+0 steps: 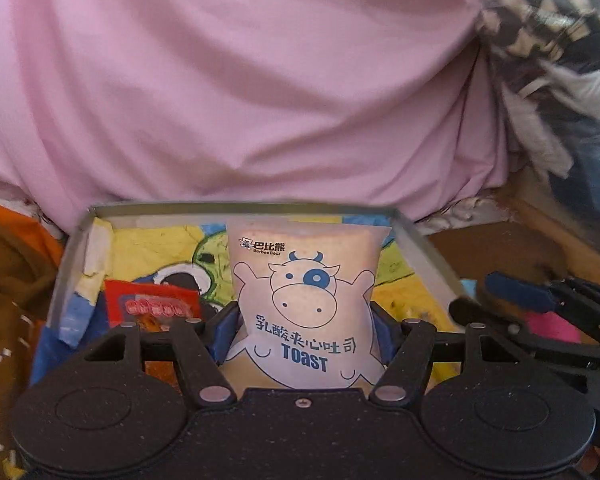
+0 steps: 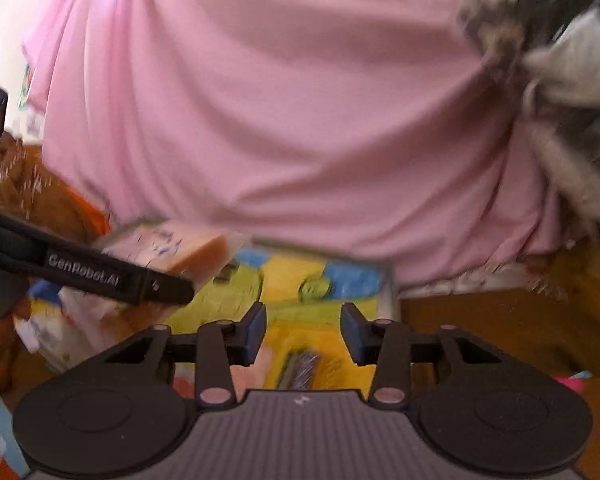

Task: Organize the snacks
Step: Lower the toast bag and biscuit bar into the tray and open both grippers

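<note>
The left gripper (image 1: 305, 330) is clamping a toast packet (image 1: 302, 300) by its lower half, blue pads pressing in on both sides. The packet is standing upright in the middle of the left wrist view, long axis running top to bottom of the frame, cow print and "TOAST" lettering facing the camera and reading right way up. It's sitting over a shallow metal tray (image 1: 424, 248) with a colourful cartoon lining.

Inside the tray, lower left of that frame, a red snack packet (image 1: 152, 304) is lying flat on the lining. Can't tell whether the toast is touching the tray floor.

The right gripper (image 2: 303, 330) is sitting partly open with nothing between its pads, hovering over the tray's (image 2: 390, 280) yellow-and-blue lining in the lower centre of its own blurry view. The toast shows up there at centre left (image 2: 188, 248), tilted, behind the other gripper's black finger.

Pink cloth (image 1: 260, 80) is filling the whole upper part of both views.
</note>
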Available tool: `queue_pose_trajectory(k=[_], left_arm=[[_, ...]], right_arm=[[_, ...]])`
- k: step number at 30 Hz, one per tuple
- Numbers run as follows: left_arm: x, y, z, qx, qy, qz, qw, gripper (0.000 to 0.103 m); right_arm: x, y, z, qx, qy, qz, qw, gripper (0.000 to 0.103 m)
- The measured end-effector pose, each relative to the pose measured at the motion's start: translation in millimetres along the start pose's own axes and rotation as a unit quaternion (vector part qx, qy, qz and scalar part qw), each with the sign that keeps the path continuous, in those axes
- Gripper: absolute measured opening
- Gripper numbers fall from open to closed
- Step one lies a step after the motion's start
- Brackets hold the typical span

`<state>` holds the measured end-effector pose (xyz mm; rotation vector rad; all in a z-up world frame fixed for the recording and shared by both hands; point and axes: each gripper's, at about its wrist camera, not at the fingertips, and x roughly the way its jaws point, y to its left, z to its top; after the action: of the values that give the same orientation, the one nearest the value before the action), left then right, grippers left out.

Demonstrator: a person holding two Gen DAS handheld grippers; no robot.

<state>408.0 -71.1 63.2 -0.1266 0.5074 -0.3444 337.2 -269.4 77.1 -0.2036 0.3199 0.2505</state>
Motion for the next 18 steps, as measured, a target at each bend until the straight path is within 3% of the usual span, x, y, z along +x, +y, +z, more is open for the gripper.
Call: queue_pose_trajectory(k=[6, 10, 12, 18], left_arm=[[18, 4, -16, 0.004, 0.018, 0.001, 0.9998, 0.068], [16, 5, -20, 0.007, 0.017, 0.0, 0.9998, 0.072], [12, 3, -18, 0.01, 0.011, 0.002, 0.9999, 0.08], [-13, -1, -14, -0.007, -0.013, 0.004, 0.9999, 0.089]], right_arm=[[12, -7, -24, 0.024, 0.02, -0.007, 0.999, 0.051], [7, -8, -30, 0.036, 0.017, -0.014, 0.999, 0.065], [3, -9, -29, 0.039, 0.015, -0.017, 0.999, 0.07], [-23, -11, -20, 0.039, -0.011, -0.027, 0.999, 0.092]])
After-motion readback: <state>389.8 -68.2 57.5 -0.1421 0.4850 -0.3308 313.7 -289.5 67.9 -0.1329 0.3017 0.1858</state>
